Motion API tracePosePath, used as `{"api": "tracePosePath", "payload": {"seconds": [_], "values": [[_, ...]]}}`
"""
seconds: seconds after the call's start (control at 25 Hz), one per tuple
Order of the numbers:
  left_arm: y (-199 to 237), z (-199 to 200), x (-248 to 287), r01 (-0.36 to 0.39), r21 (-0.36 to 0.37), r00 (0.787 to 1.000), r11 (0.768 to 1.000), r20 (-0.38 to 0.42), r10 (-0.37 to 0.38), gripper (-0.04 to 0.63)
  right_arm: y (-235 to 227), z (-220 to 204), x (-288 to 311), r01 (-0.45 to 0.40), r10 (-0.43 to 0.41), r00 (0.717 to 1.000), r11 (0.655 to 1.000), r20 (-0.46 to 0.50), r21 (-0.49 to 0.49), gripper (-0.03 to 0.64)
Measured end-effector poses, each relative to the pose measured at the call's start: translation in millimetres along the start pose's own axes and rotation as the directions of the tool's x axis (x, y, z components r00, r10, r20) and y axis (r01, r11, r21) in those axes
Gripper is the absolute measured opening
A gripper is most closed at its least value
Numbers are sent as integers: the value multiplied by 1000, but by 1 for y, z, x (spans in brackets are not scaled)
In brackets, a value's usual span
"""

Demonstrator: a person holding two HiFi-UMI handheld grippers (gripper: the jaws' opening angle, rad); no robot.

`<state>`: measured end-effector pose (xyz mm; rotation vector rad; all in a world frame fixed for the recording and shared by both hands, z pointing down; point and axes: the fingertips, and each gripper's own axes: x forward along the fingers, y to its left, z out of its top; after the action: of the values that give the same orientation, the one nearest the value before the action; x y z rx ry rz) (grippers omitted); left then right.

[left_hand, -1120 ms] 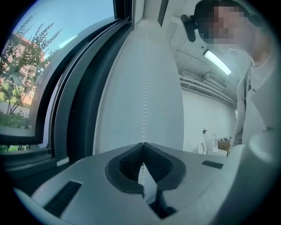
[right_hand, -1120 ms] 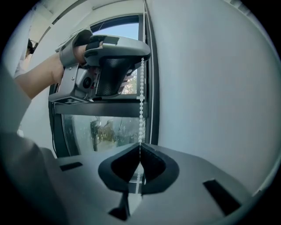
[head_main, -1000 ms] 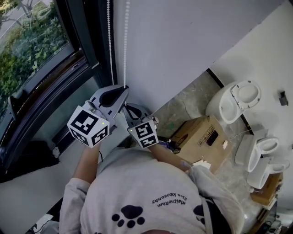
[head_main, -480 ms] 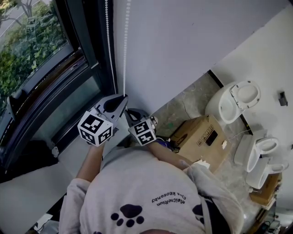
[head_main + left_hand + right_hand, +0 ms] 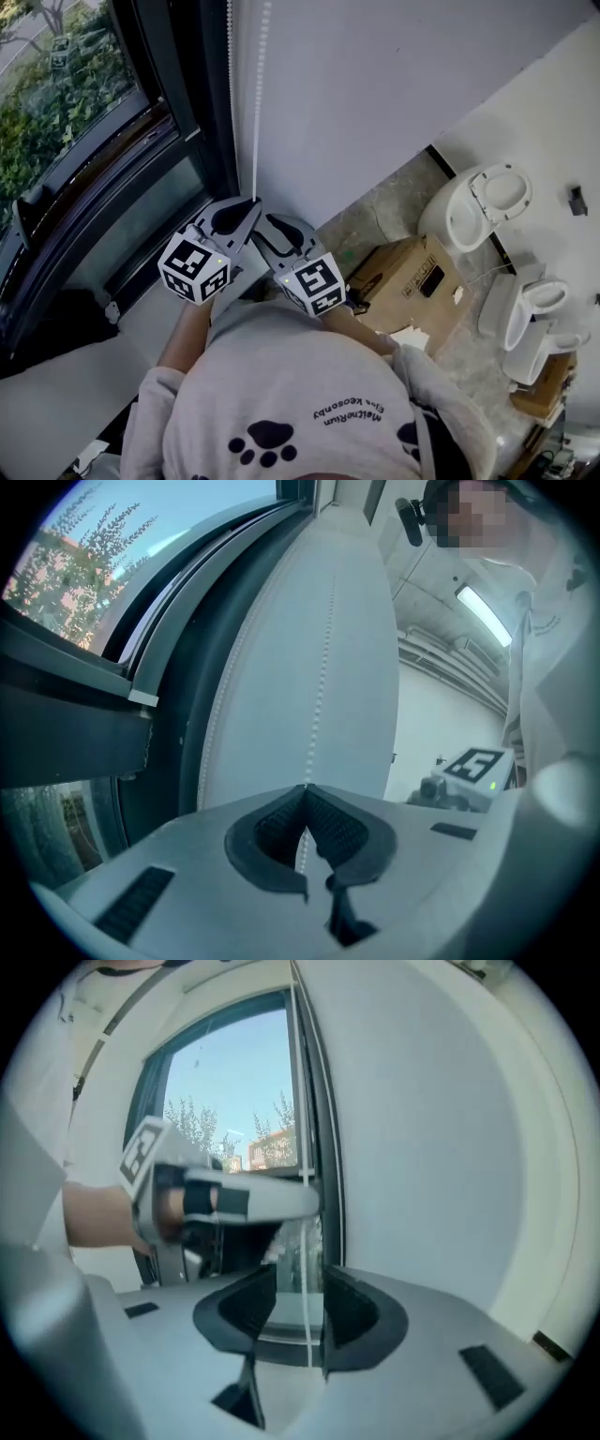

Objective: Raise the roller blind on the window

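A white bead chain hangs in two strands (image 5: 258,94) beside the dark window frame (image 5: 178,84). My left gripper (image 5: 253,201) is shut on the right strand, its pads meeting on the beads (image 5: 305,787); that strand runs on upward (image 5: 323,667). Just below and to the right of it is my right gripper (image 5: 266,222). Its jaws have just been opening and now stand apart. A strand of the chain (image 5: 307,1269) passes between them without being pressed. In the right gripper view, the left gripper (image 5: 234,1199) shows just above the right gripper (image 5: 300,1299).
A cardboard box (image 5: 412,277) and white toilets (image 5: 478,206) stand on the floor to the right. The white wall (image 5: 375,84) runs behind the chain. The window glass (image 5: 66,84) shows greenery outside, with a sill (image 5: 141,319) below it.
The left gripper came down with the chain, then stayed. The right gripper's jaws opened off the chain, and its marker cube shifted right and nearer the camera.
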<state>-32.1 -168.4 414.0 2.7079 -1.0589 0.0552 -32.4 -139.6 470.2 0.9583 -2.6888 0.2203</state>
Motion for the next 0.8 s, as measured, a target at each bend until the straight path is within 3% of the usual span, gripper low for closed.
{"api": "tracePosePath", "payload": {"seconds": [0.28, 0.52, 0.8], "values": [[-5, -2, -6, 9, 1, 1000, 1000, 2, -9, 9, -4, 97, -47, 56, -62, 983, 998, 171, 41, 152], [-13, -4, -7, 22, 15, 1000, 1000, 0, -22, 9, 7, 191, -57, 40, -30, 954, 999, 297, -28, 127], [-23, -4, -9, 33, 21, 999, 999, 3, -33, 9, 7, 230, -56, 77, -49, 942, 994, 331, -74, 79]]}}
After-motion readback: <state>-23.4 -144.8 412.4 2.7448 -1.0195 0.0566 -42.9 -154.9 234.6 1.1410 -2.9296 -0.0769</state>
